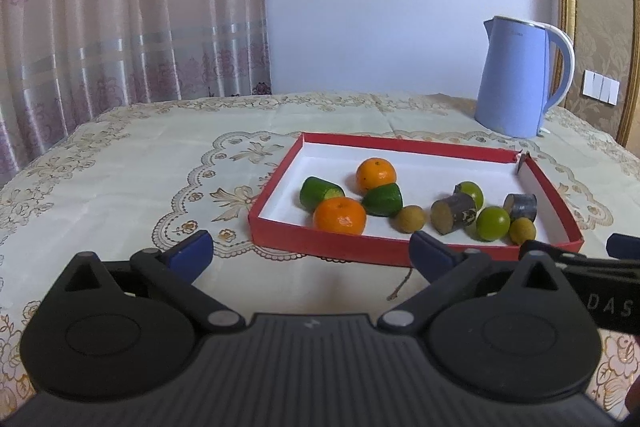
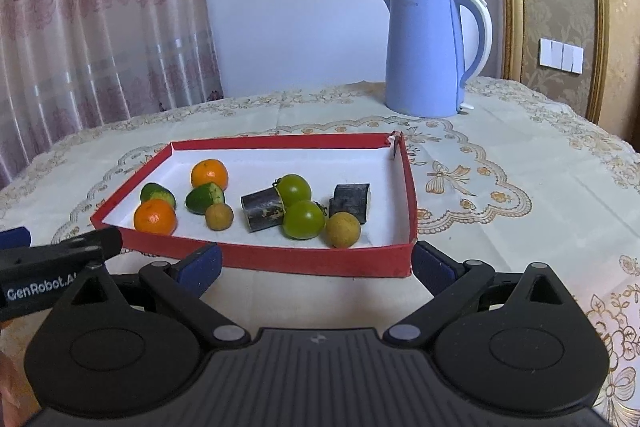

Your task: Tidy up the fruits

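A shallow red tray with a white floor lies on the tablecloth and holds the fruit. Inside are two oranges, two cut cucumber pieces, two green round fruits, two dark cane segments and two small brown longans. My left gripper stands open just short of the tray's near rim, with nothing between its blue pads. My right gripper is open too, straddling the tray's near right corner without touching fruit.
A blue electric kettle stands behind the tray at the back right. A thin brown twig lies on the cloth in front of the tray. Curtains and a wall close off the far side; the table edge curves away at the left.
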Demonstrator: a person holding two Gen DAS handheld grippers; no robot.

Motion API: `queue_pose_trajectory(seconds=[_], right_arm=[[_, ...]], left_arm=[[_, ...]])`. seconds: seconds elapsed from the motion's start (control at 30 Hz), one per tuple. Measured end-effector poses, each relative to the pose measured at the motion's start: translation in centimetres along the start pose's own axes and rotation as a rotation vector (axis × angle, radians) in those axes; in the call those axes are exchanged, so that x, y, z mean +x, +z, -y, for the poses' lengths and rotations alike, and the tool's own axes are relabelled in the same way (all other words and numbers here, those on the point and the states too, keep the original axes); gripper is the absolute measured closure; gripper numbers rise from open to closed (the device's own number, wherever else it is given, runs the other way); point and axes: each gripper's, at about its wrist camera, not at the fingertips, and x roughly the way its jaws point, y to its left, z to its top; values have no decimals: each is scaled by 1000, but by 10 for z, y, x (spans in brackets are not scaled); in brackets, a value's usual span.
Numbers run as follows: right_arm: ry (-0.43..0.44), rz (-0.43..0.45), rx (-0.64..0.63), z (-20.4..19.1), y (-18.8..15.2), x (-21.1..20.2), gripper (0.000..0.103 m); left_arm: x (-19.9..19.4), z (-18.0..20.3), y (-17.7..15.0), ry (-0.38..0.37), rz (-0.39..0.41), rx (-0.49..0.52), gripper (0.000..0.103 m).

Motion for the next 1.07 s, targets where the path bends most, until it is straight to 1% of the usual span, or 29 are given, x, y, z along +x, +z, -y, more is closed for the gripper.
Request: queue_pose_trajectory(seconds=[0.3,0.4,0.53,0.8,1.07], right_arm=[[7,8,12,3,1,-1,2],[17,-2,6,2,1,0,2],[6,5,-7,-2,0,0,2],[-16,28,-9,1,1,-3,2],[-16,43,-20,-1,1,-5,2]], left_arm=[[-1,-1,2,5,-3,1,0],[0,0,2,8,-4,11,0],[-1,2,2,11,7,28,0],[2,1,1,-20,-12,10,0],[-2,3,-1,3,18,24,0]])
